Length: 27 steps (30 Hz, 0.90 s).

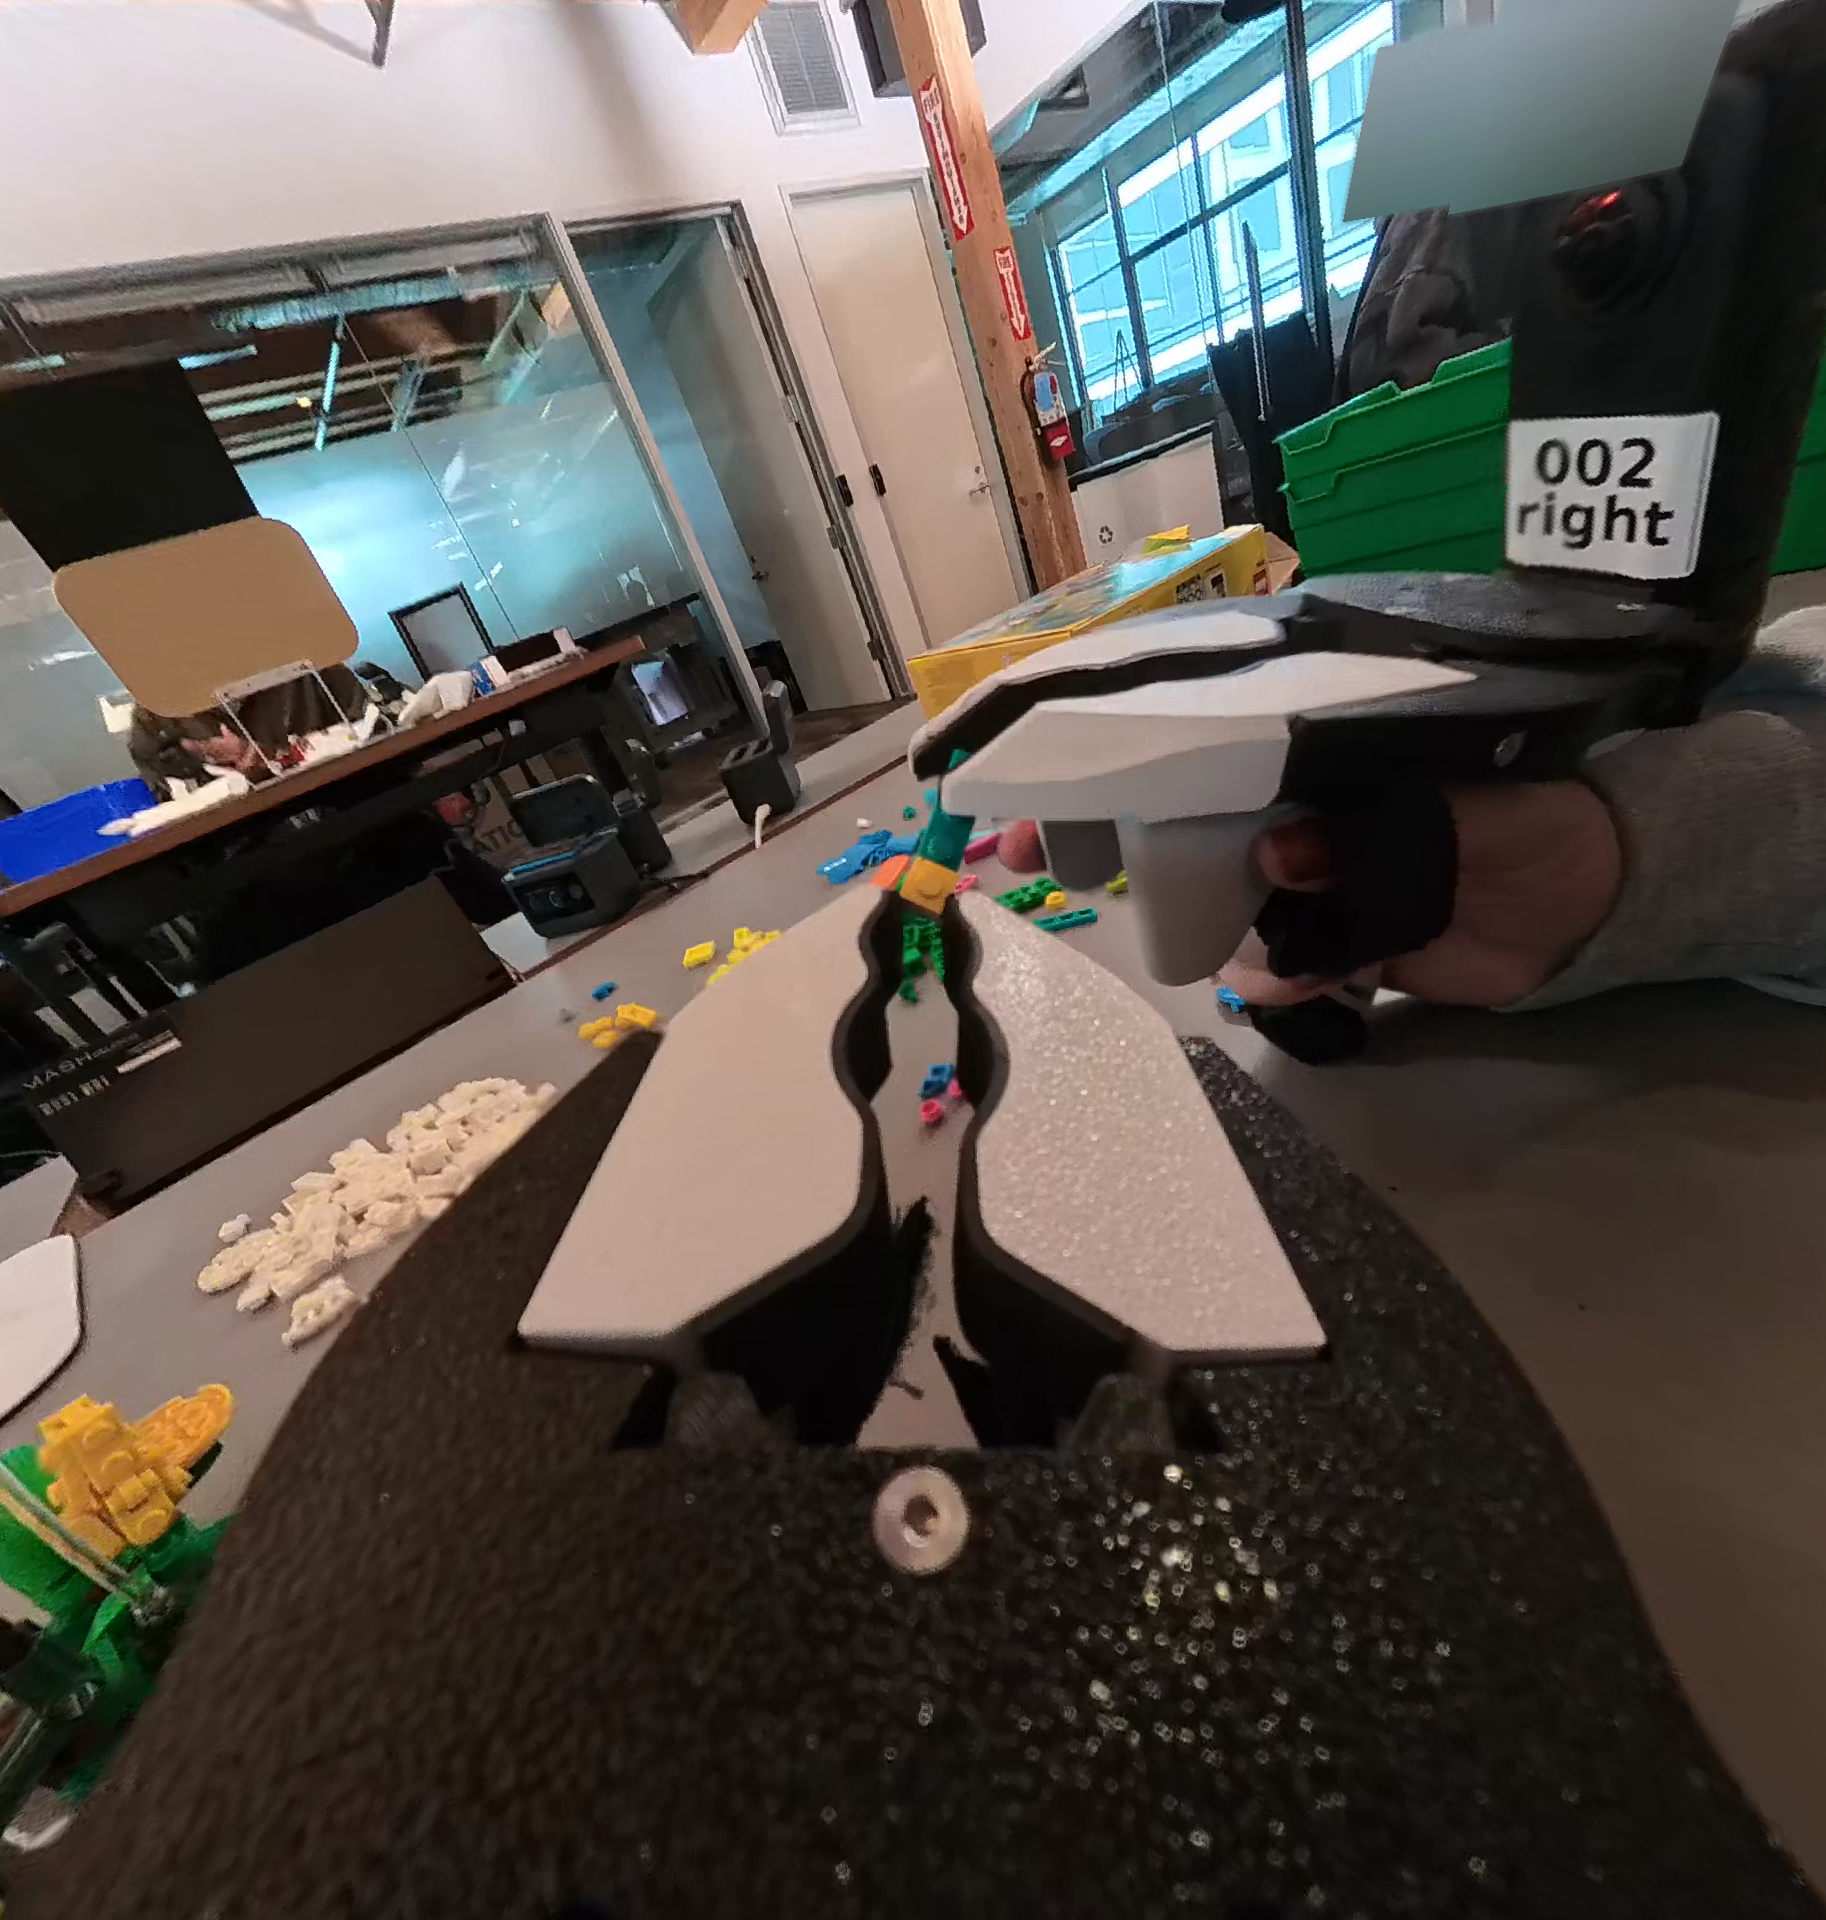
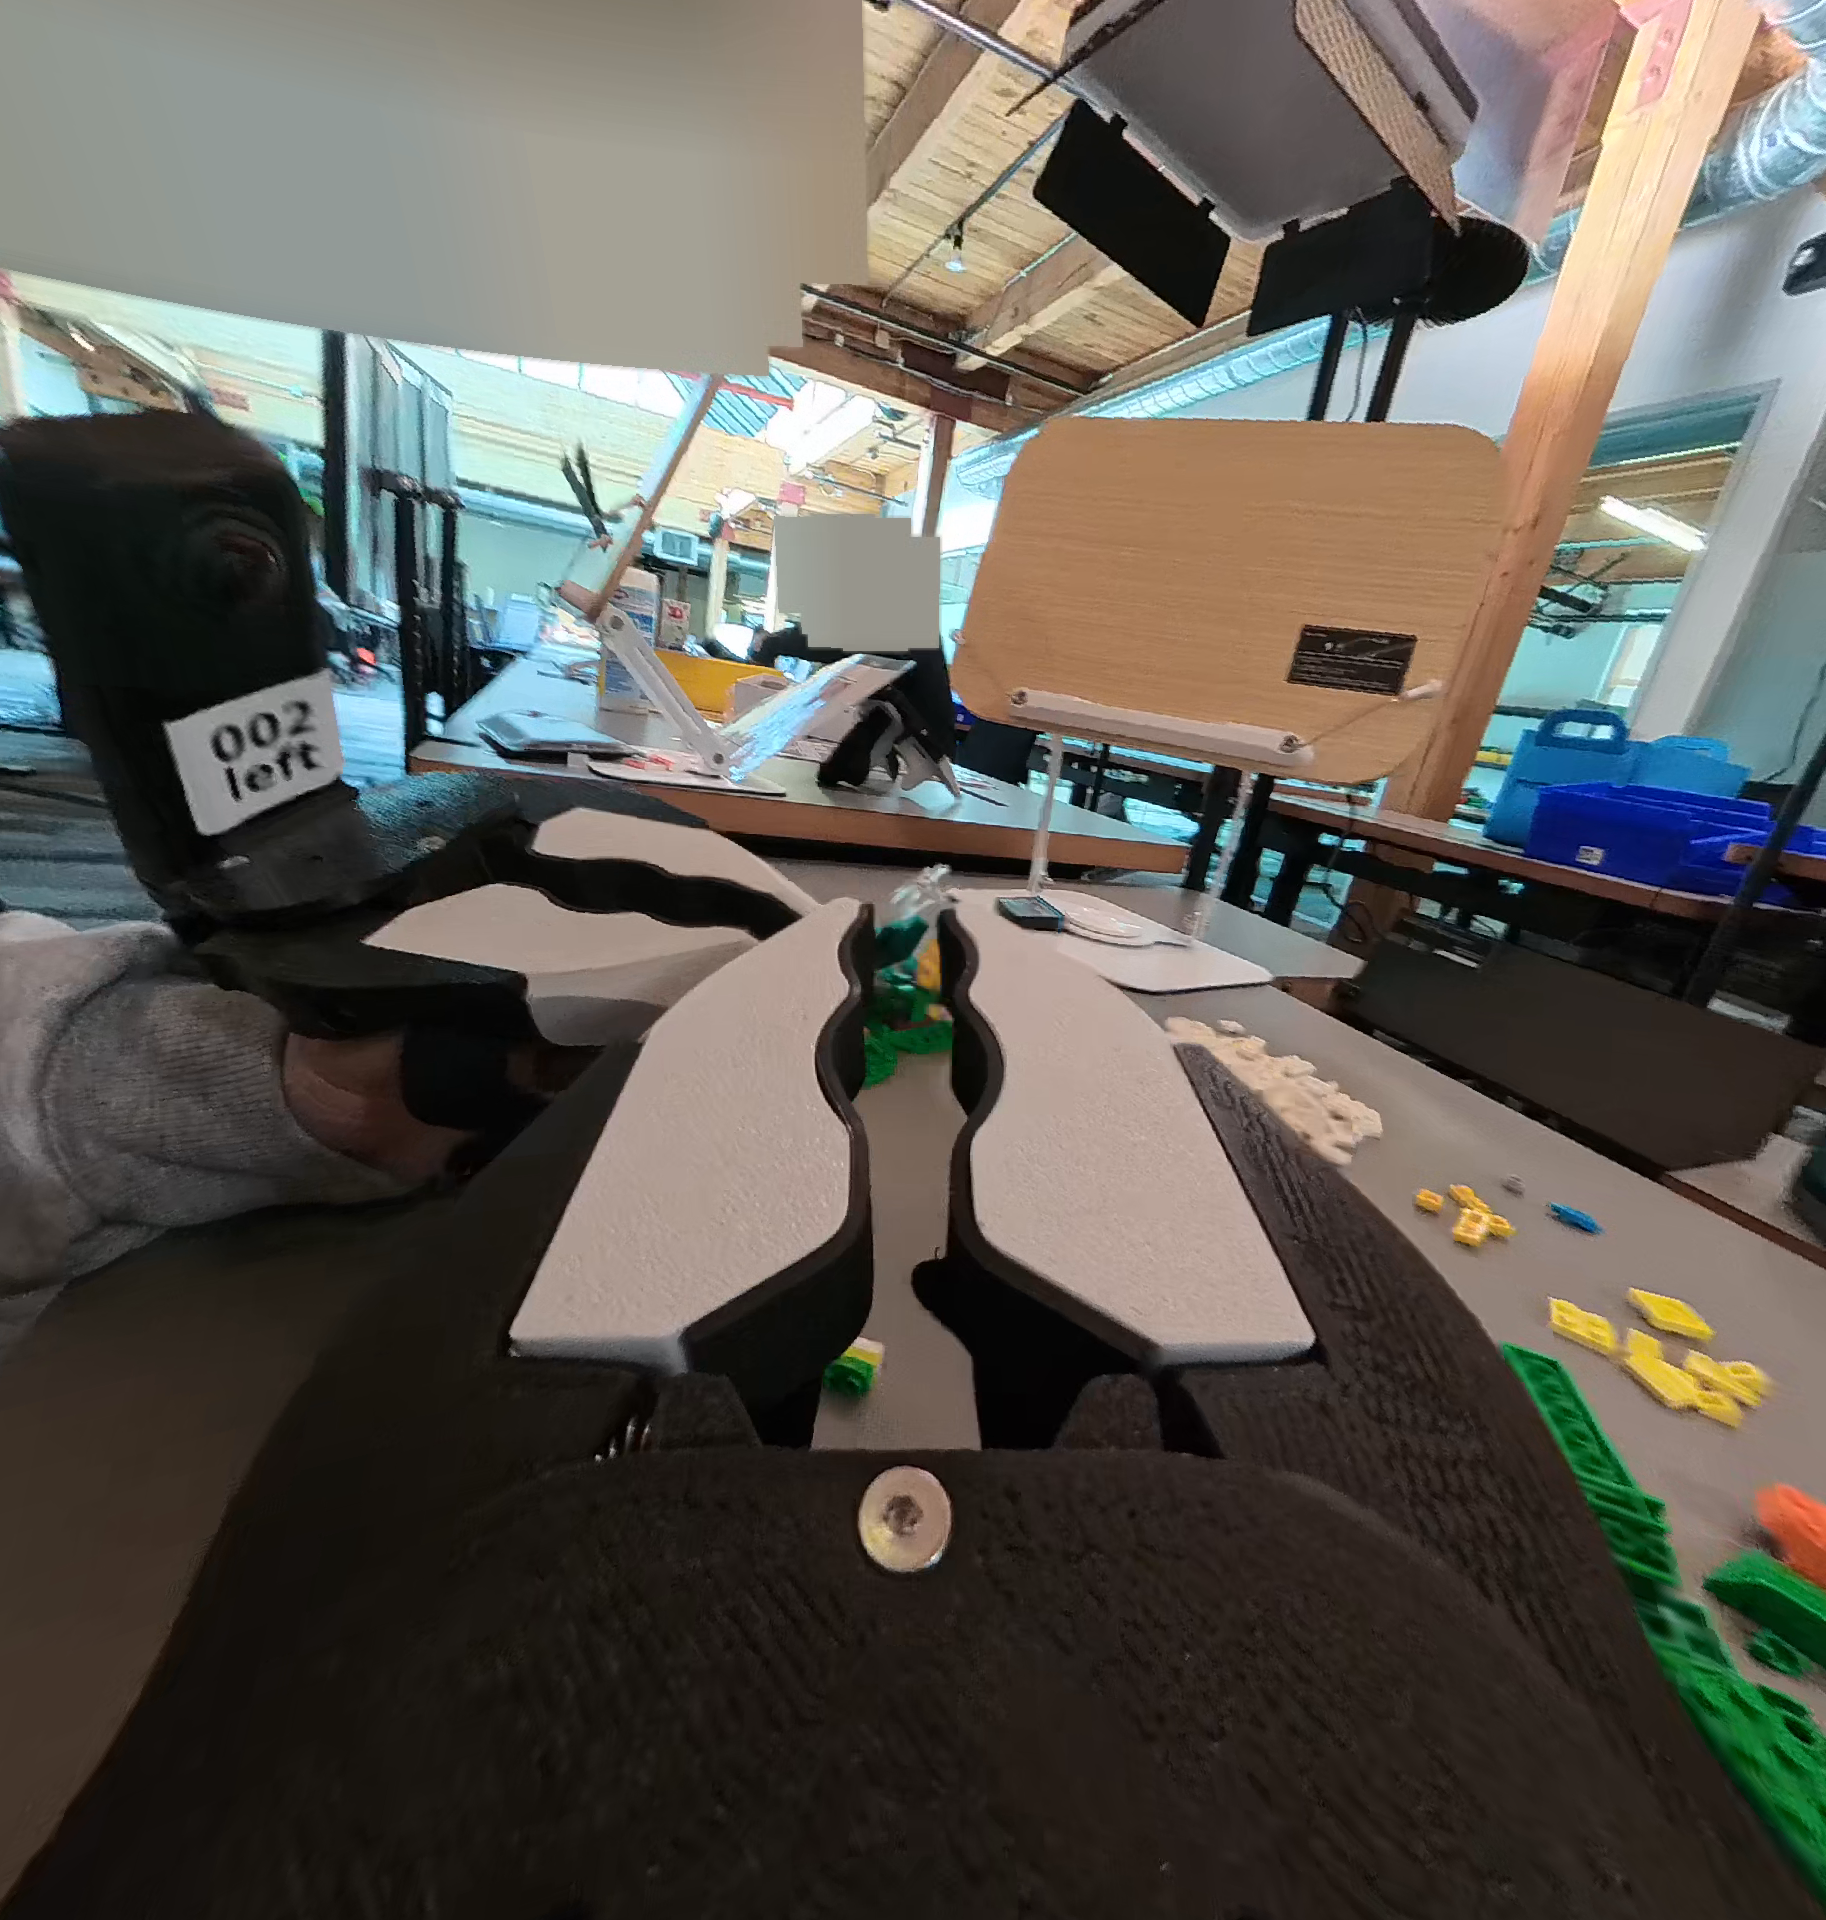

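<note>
Both grippers clamp one small brick stack above the grey table [image 1: 1511, 1195].
Left gripper [image 1: 914, 902] grips the stack's [image 1: 935, 868] orange base; right gripper [image 1: 940, 774], at 12 o'clock, pinches its teal top, apparently steadying it.

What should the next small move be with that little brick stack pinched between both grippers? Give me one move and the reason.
Probably ease the right gripper straight down, to seat the teal brick. The left gripper pinches the stack at its yellow-orange brick, and the teal brick above leans toward the right gripper's fingertips rather than standing in line. Whether it is already fully seated is unclear.
</note>
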Tool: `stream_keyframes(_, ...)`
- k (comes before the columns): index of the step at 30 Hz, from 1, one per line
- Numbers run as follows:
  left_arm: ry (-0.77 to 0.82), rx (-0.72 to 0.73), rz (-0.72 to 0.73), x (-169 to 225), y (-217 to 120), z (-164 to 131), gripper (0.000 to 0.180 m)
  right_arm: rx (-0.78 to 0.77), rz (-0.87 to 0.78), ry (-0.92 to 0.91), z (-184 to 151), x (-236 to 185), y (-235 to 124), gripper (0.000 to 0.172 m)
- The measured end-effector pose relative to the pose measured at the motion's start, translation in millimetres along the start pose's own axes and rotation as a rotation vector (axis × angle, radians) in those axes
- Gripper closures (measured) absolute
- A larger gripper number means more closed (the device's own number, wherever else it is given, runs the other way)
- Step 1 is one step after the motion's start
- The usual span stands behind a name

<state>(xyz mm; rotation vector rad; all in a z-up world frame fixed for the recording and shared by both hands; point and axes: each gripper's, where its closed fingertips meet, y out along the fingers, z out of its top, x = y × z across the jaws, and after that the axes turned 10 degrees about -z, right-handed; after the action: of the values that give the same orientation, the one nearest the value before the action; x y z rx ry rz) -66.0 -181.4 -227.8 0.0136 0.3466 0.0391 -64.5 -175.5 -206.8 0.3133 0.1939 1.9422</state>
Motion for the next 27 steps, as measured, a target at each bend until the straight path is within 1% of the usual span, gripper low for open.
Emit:
stream_keyframes(2,-0.033,-0.011,-0.020,0.8,1.1,-2.4,0.173,-0.004,-0.022,-0.096,-1.5,3.4,0.0,0.155)
stream_keyframes(4,-0.067,-0.002,-0.042,1.5,0.9,-2.2,0.173,0.007,-0.002,-0.220,-1.9,0.6,-1.8,0.147)
stream_keyframes(6,-0.089,0.003,-0.050,0.1,0.1,-2.5,0.173,0.022,0.016,-0.351,-1.9,-2.8,-4.8,0.144)
stream_keyframes(8,-0.073,-0.004,-0.061,-0.2,-0.8,-4.1,0.173,0.031,0.056,-0.447,-2.9,-8.5,-8.3,0.143)
stream_keyframes(9,-0.031,-0.022,-0.081,2.0,-0.8,-6.5,0.173,0.027,0.081,-0.478,-4.9,-11.3,-10.1,0.142)
stream_keyframes(11,0.084,-0.081,-0.175,14.2,-1.2,-14.6,0.173,-0.002,0.146,-0.511,-11.1,-16.7,-13.8,0.142)
stream_keyframes(13,0.160,-0.125,-0.250,24.2,-4.3,-18.8,0.174,-0.029,0.192,-0.544,-16.2,-19.4,-17.4,0.143)
stream_keyframes(16,0.178,-0.195,-0.331,32.4,-6.9,-28.1,0.173,-0.107,0.261,-0.639,-32.9,-23.9,-22.8,0.148)
stream_keyframes(17,0.181,-0.207,-0.345,33.9,-7.3,-30.2,0.173,-0.117,0.283,-0.662,-36.7,-26.8,-24.8,0.152)
stream_keyframes(19,0.189,-0.217,-0.348,34.1,-7.8,-31.7,0.173,-0.136,0.300,-0.691,-41.0,-30.0,-26.2,0.158)
stream_keyframes(20,0.189,-0.219,-0.350,34.1,-7.9,-32.2,0.173,-0.139,0.302,-0.710,-41.9,-30.5,-26.4,0.158)
stream_keyframes(22,0.190,-0.212,-0.345,33.2,-8.2,-31.8,0.174,-0.145,0.303,-0.751,-43.6,-30.0,-27.0,0.156)
stream_keyframes(24,0.195,-0.211,-0.338,32.2,-8.4,-31.7,0.174,-0.201,0.325,-0.779,-52.6,-28.1,-28.9,0.149)
stream_keyframes(25,0.200,-0.216,-0.336,32.1,-8.3,-32.8,0.173,-0.215,0.326,-0.788,-55.2,-26.9,-29.4,0.149)
stream_keyframes(27,0.223,-0.246,-0.323,31.6,-6.9,-37.0,0.174,-0.225,0.319,-0.806,-56.2,-25.2,-29.5,0.156)
